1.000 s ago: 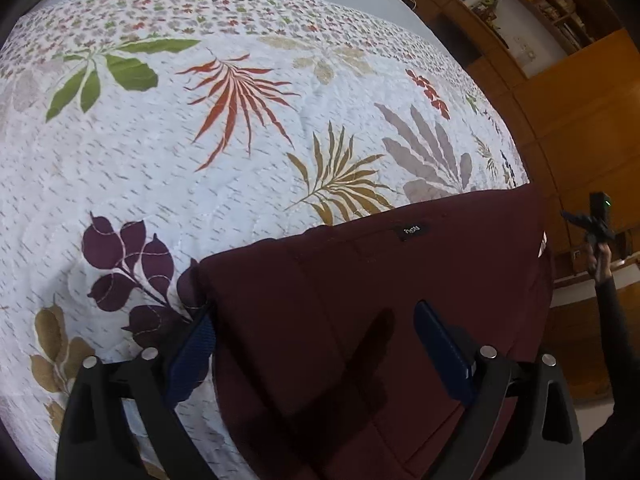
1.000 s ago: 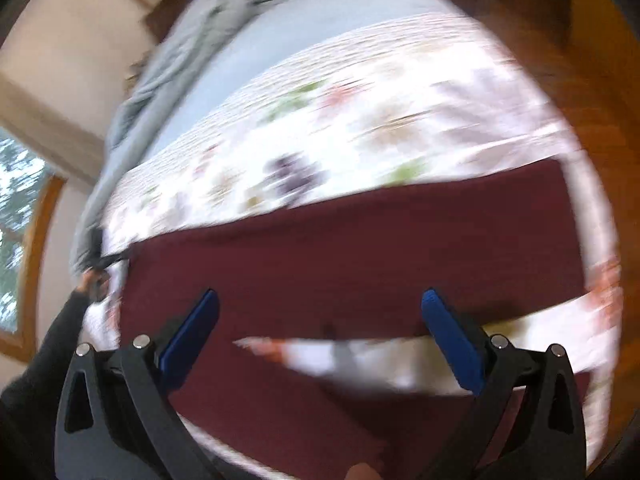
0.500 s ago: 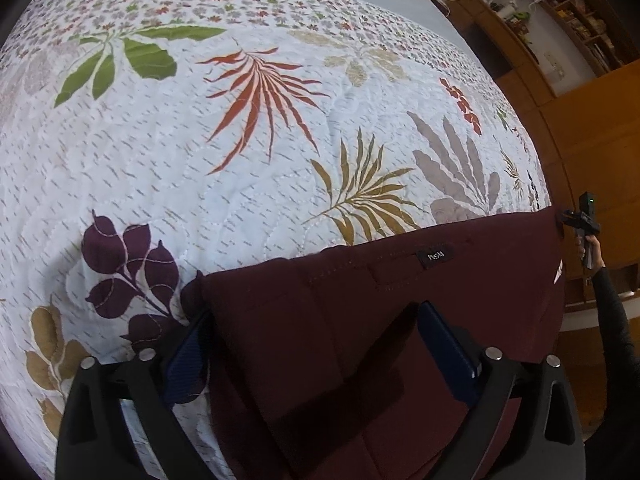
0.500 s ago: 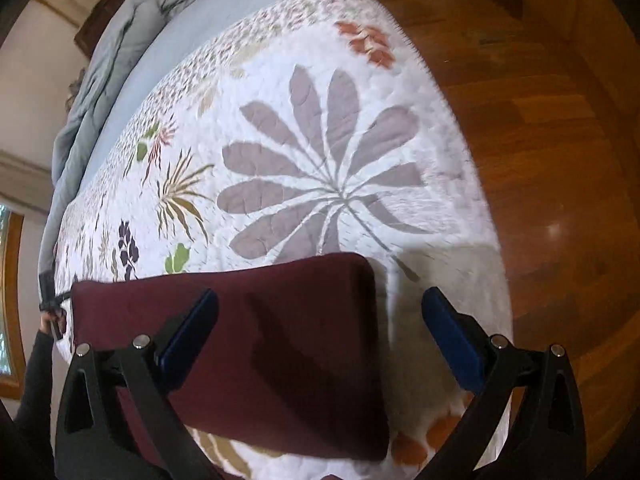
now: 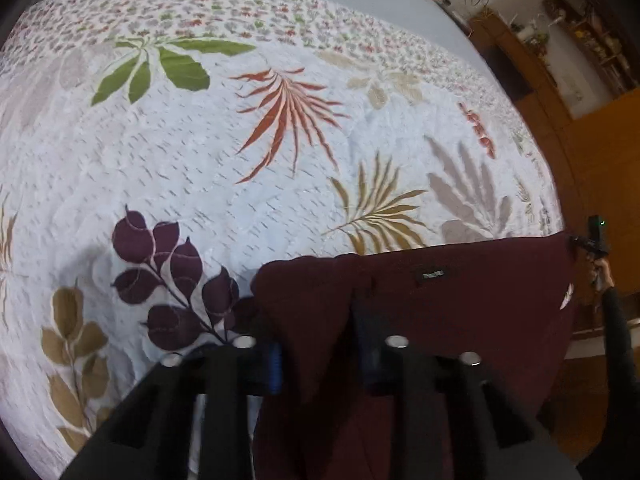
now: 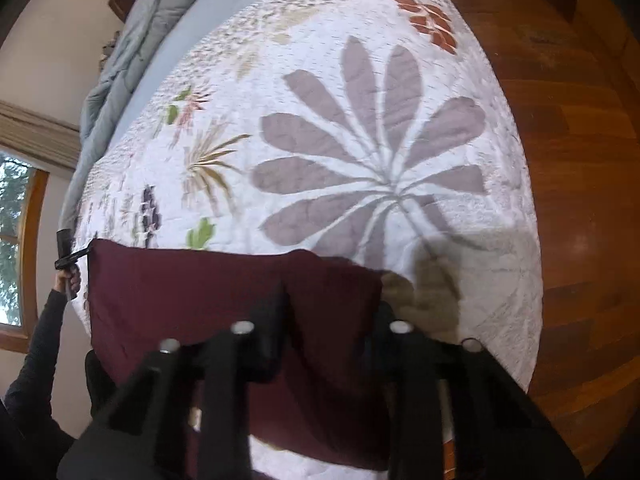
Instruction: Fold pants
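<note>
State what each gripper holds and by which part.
Both are closing on the maroon pants: the left gripper pinches a ridge of cloth near their left corner, the right gripper one near their right end.

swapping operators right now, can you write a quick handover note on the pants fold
Left tool: jaws closing, pinching the maroon pants at the left corner of their far edge.
Right tool: jaws closing on a bunched ridge of the pants at the opposite end, near the bed's right side.
Pants lie as a long band across the near edge of the leaf-print quilt, black label facing up.
Done: both ends gripped.
Left: probably lift both ends together, fold, then smooth.
</note>
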